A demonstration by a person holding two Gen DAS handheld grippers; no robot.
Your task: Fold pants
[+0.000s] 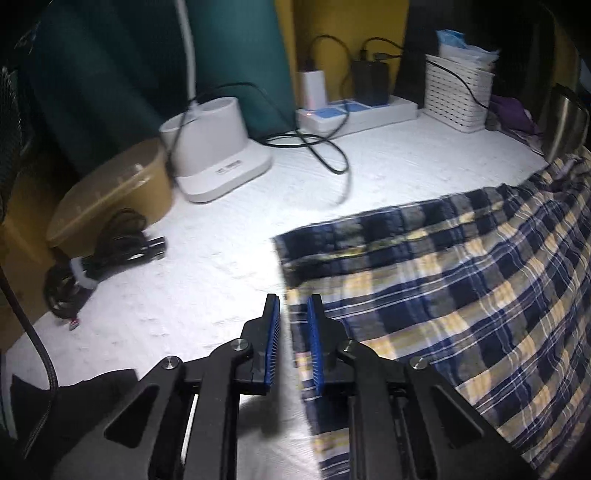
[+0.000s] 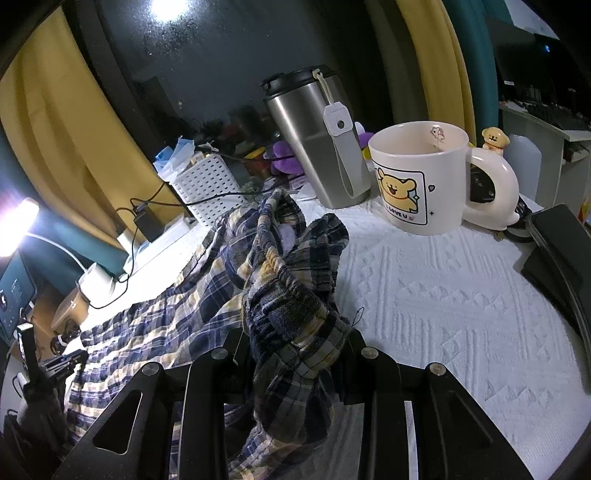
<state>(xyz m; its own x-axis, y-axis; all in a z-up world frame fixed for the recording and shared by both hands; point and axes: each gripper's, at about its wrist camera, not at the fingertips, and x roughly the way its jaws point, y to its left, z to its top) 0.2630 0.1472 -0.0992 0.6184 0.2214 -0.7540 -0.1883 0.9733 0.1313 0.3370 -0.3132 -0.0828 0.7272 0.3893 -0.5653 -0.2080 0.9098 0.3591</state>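
The right gripper (image 2: pixel 295 354) is clamped on the bunched waistband of the checked pants (image 2: pixel 177 306), and the left gripper (image 1: pixel 293 332) has its fingers a little apart over the leg end. The pants lie stretched across the middle of the white surface (image 2: pixel 461 295), near the mug (image 2: pixel 417 181). They look soft, light and floppy, so I would hold them by the hems.

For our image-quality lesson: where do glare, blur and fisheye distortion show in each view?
Left wrist view: lamp glare whitens the table cover, edges blur, corners vignette. Right wrist view: the lamp blows out, a light glares in the dark window, the mug bulges.
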